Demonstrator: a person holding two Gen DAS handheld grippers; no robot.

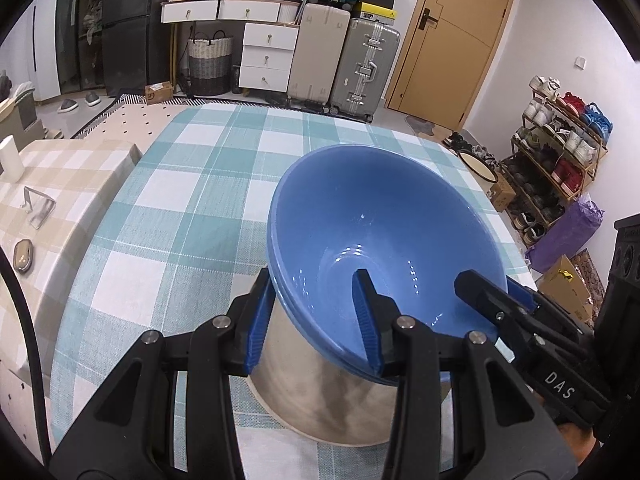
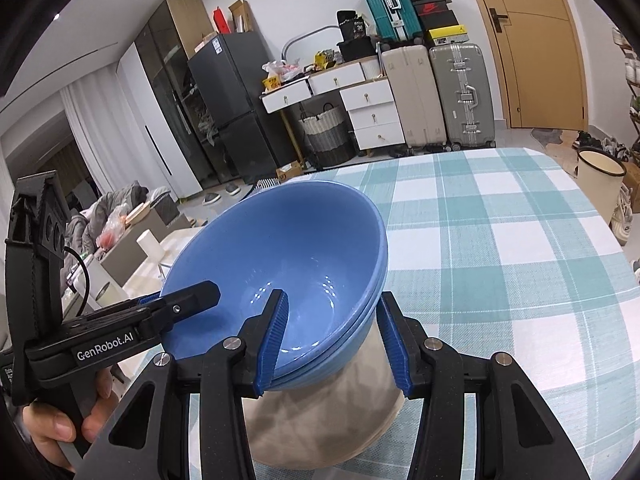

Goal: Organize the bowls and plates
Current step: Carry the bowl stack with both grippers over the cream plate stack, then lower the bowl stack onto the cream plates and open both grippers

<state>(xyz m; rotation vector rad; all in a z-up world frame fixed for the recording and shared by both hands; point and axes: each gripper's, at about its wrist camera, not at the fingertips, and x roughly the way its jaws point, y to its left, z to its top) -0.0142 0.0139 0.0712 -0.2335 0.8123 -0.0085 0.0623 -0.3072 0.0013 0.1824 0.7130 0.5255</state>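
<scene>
A stack of blue bowls (image 1: 380,224) with a cream outer wall, nested so that three rims show, tilts over the teal checked tablecloth (image 1: 192,184). My left gripper (image 1: 314,320) is shut on the stack's near-left rim, one finger outside and one inside. My right gripper (image 2: 334,340) is shut on the opposite side of the bowls (image 2: 288,248) in the same way. Each view shows the other gripper clamped on the rim: the right gripper (image 1: 492,296) and the left gripper (image 2: 180,300). The stack's base sits close to the cloth; contact cannot be told.
A cream pot with a dark rim (image 2: 600,176) stands beyond the table's far right edge. To the left is a lower surface in a beige checked cloth (image 1: 60,184) with a white cylinder (image 1: 11,158) and a metal clip. Suitcases and drawers line the far wall.
</scene>
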